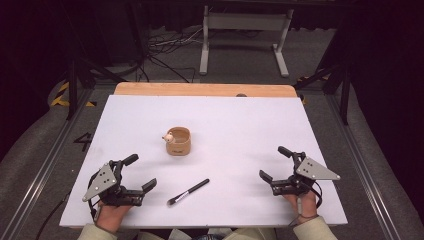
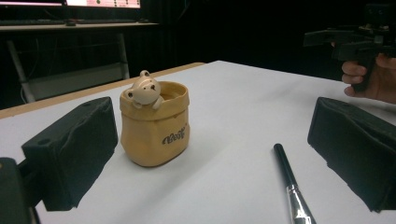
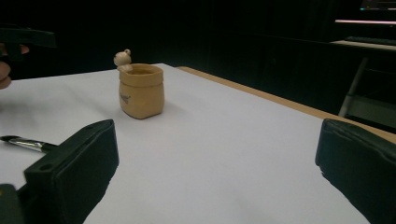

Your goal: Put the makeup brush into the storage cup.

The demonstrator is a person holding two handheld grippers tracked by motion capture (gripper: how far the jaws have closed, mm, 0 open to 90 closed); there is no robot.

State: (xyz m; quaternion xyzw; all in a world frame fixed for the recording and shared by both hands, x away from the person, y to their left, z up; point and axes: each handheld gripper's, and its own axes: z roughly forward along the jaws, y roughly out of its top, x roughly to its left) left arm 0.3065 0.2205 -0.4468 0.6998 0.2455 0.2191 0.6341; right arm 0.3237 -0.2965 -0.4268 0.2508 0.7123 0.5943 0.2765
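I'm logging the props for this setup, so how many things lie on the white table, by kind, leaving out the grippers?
Tan ceramic sack-shaped cup with a small bear on its rim: 1
Black-handled makeup brush with a silver ferrule: 1
Total: 2
Both rest on the white table, apart from each other.

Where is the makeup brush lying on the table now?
In the high view the makeup brush lies flat on the white table, near the front edge, just in front of the tan cup and nearer the left gripper.
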